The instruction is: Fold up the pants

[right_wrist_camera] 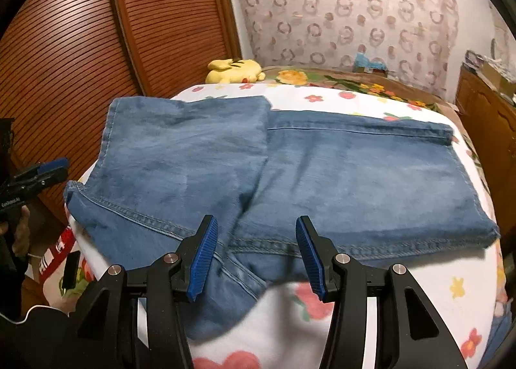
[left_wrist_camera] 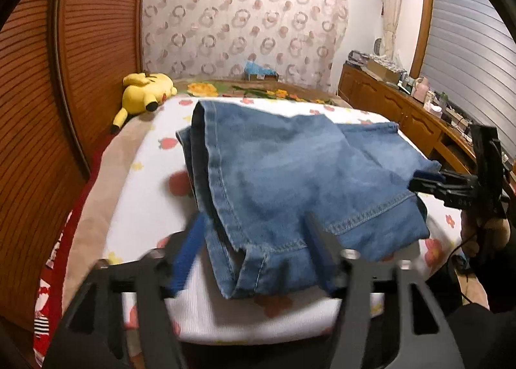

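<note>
- Bedding: a flower-print blanket [right_wrist_camera: 371,101] covers the bed and carries the work; a yellow plush toy [right_wrist_camera: 233,70] lies at its far edge, well clear.
- Jeans [right_wrist_camera: 322,175] lie flat on the blanket, one part already doubled over on the left. Seen from the right wrist, their long axis runs side to side across the view, with a stitched edge nearest the person.
- Left gripper [left_wrist_camera: 254,253] has its jaws spread wide around the near denim corner. The blue pads look clear of the cloth, though blur makes that uncertain.
- Right gripper [right_wrist_camera: 256,253] stands about half open over the near stitched edge, gripping nothing. It is the closer one to the single-layer stretch on the right, so I judge the next fold falls to it.
</note>
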Available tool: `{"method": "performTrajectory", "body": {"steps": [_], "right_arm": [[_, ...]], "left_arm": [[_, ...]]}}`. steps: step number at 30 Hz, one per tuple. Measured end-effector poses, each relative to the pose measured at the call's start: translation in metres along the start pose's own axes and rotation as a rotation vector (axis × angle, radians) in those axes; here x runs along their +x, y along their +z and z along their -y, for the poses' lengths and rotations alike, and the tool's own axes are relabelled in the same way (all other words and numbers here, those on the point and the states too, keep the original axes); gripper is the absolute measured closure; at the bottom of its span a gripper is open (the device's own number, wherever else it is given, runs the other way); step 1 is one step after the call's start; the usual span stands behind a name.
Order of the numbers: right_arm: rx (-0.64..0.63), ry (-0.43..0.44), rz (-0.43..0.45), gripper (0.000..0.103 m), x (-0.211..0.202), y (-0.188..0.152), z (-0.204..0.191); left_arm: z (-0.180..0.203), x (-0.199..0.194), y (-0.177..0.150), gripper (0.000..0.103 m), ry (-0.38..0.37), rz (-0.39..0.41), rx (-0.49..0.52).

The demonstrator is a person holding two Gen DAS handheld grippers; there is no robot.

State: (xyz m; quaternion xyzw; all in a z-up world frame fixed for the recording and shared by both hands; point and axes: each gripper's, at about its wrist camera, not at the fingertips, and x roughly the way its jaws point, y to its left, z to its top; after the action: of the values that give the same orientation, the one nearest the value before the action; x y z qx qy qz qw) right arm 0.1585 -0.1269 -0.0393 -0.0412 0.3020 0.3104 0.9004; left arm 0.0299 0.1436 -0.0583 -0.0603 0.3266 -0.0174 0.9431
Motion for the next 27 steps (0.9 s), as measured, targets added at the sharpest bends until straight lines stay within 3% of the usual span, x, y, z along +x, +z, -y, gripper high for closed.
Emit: {"method": "performTrajectory", "body": {"steps": [3,9,15,22,27], "right_arm": [[0.022,-0.028,0.007,0.051,-0.008,-0.006,0.012],[0.068,-0.091,0.02,0.051,-0.024,-0.019,0.037],[0.114,-0.212,0.04,0.051,-0.042,-0.03,0.073],[0.185,-0.365,0.038,0.05,-0.055,-0.035,0.124],[0.226,-0.409,0.009,0.05,-0.049,-0.03,0.152]], "left_arm": [[0.004,0.001,0.006,0.027,-0.021,0.011,0.012],[0.026,0.01,0.02,0.027,-0.035,0.032,0.055],[0.048,0.02,0.031,0.027,-0.037,0.046,0.09],[0.069,0.038,0.036,0.027,-0.063,0.025,0.124],[0.08,0.046,0.034,0.027,-0.08,0.007,0.142]]}}
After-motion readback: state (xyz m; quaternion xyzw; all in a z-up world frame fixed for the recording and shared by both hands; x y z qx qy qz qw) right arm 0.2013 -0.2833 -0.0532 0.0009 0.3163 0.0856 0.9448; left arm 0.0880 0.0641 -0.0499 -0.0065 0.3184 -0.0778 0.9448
